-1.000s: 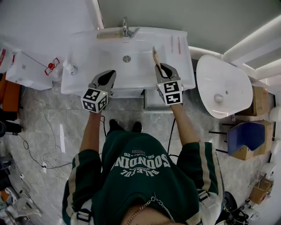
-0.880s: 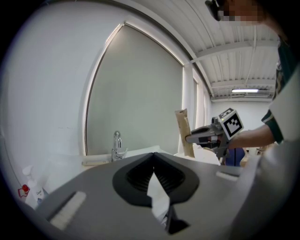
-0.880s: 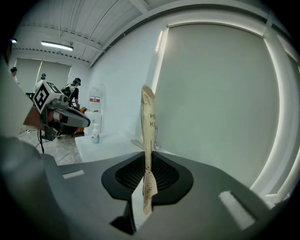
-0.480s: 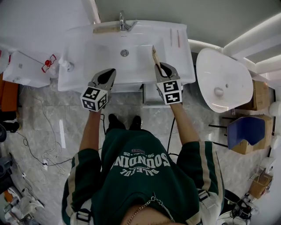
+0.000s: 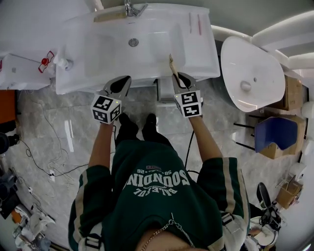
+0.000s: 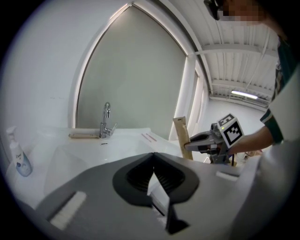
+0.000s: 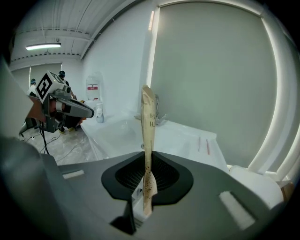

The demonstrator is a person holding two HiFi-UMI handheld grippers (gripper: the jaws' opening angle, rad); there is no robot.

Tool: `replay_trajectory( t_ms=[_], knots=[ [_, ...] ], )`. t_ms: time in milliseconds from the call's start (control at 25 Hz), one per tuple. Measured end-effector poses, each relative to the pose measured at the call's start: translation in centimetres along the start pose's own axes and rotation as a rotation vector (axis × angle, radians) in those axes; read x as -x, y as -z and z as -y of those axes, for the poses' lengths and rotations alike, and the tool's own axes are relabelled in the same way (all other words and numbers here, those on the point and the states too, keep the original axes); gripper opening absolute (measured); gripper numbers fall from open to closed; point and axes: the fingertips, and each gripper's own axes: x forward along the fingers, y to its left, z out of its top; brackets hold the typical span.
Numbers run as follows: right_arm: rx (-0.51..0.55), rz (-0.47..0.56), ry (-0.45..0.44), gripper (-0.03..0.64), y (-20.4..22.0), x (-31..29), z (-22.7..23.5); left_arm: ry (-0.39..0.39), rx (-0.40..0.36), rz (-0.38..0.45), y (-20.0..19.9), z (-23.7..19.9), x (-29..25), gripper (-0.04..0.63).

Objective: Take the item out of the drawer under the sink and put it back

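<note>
White sink (image 5: pixel 147 29) ahead; right gripper (image 7: pixel 147 180) clamps packet (image 7: pixel 148 126) lettered "H".

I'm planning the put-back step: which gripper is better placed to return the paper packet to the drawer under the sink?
Right, probably. The right gripper is clamped on the paper packet, which stands upright between its jaws. The left gripper holds nothing, and its jaws are together.

Top edge cuts off the faucet (image 5: pixel 131 8) — print on the packet (image 7: pixel 148 136) unreadable.
</note>
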Motion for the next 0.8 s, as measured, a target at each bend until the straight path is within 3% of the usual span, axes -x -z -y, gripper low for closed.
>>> replay_trajectory(
  t_ms=[520,800],
  knots=[
    [-0.026,-0.19,-0.066,0.041,13.4,-0.7,-3.0,0.03,0.053,-0.089,5.7,1.7,-1.1,0.051],
    [0.12,-0.321,-0.116,0.041,19.3,-2.4,-4.3,0.024,0.073,-0.125,8.0,1.5,-0.9,0.051]
  ],
)
